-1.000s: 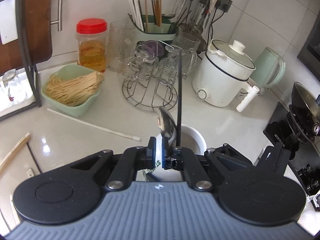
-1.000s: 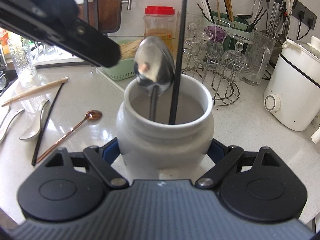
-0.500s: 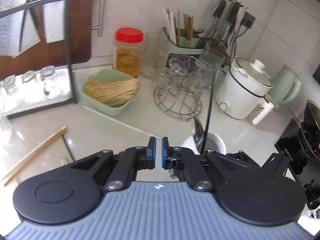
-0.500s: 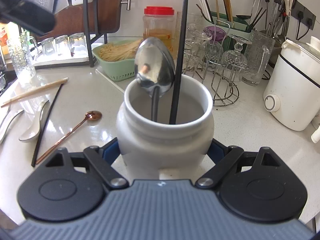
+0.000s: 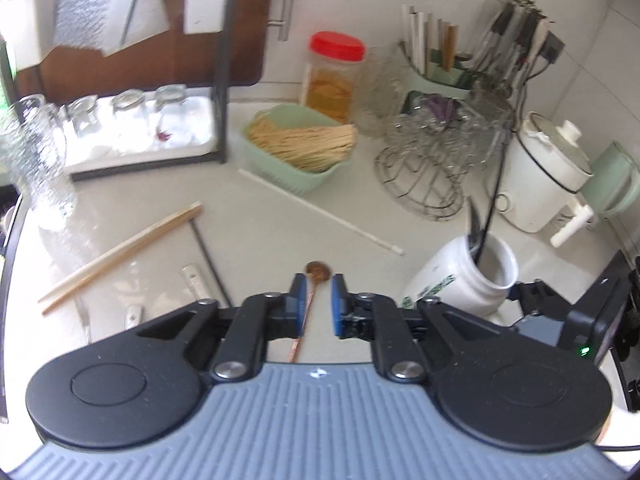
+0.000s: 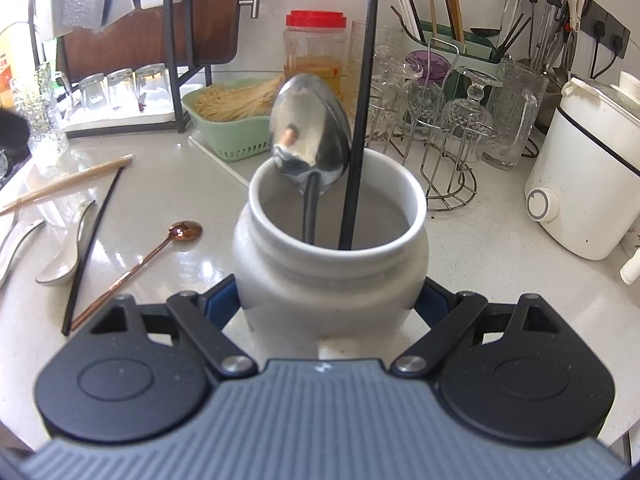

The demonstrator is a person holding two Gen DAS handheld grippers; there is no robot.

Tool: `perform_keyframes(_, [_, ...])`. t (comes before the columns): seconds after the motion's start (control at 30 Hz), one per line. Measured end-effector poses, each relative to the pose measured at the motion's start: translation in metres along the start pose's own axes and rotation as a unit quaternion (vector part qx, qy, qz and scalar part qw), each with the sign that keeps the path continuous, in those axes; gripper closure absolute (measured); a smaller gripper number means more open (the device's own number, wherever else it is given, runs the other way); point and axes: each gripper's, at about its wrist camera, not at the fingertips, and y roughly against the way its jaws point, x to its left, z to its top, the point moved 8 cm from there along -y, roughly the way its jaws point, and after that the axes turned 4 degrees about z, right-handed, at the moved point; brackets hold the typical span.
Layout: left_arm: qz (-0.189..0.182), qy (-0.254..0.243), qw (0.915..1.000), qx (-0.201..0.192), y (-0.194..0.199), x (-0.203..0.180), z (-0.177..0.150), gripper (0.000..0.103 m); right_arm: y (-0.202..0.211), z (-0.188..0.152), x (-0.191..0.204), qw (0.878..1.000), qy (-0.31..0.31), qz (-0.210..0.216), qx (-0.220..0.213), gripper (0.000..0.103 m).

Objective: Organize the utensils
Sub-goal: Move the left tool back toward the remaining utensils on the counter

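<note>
On the worktop, the right gripper [image 6: 332, 304] clamps the white jar [image 6: 332, 268] steady while the left gripper [image 5: 319, 300], jaws just opening and empty, lines up over the copper spoon [image 5: 312, 300].

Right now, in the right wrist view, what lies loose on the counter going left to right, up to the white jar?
White ceramic soup spoon → thin black chopstick → copper-coloured long-handled spoon → white ceramic jar, gripped by the right gripper's fingers.

The left gripper [image 5: 317, 300] has just been opening, its blue-padded fingers [image 5: 298, 300] now apart above the pale worktop [image 5: 260, 232], framing a slim copper-coloured spoon [image 5: 312, 296] that lies untouched. To the right stands a white ceramic jar [image 5: 468, 276] holding a dark-handled metal spoon [image 5: 474, 224] and a black chopstick [image 5: 494, 200].
</note>
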Motion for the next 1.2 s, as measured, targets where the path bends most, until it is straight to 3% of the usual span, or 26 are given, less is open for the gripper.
perform_keyframes(0.1, [0.005, 0.007, 1.0000, 0.001, -0.002, 0.013, -0.006, 0.063, 0.000, 0.000, 0.000, 1.000, -0.003, -0.003, 0.001, 0.011])
perform_keyframes(0.37, [0.028, 0.024, 0.9993, -0.006, -0.009, 0.057, -0.028, 0.062, 0.000, -0.001, 0.001, 1.000, -0.009, -0.011, -0.010, 0.011])
perform_keyframes(0.5, [0.047, 0.057, 0.9973, 0.001, -0.015, 0.097, -0.036, 0.062, 0.000, -0.002, 0.002, 1.000, -0.011, -0.017, -0.013, 0.011])
perform_keyframes(0.63, [0.073, 0.054, 0.9958, 0.013, -0.025, 0.139, -0.039, 0.062, 0.000, -0.002, 0.003, 0.999, -0.016, -0.025, -0.012, 0.011])
perform_keyframes(0.87, [0.082, -0.019, 0.9958, 0.036, -0.057, 0.187, -0.027, 0.063, -0.001, -0.001, 0.007, 0.999, -0.028, -0.044, -0.014, 0.011])
perform_keyframes(1.03, [0.061, -0.089, 0.9933, 0.042, -0.084, 0.180, -0.011, 0.063, -0.002, -0.002, 0.009, 0.997, -0.039, -0.060, -0.016, 0.011])
perform_keyframes(1.2, [0.042, -0.128, 0.9899, 0.045, -0.111, 0.171, -0.002, 0.064, -0.002, -0.002, 0.010, 0.996, -0.044, -0.072, -0.016, 0.011])
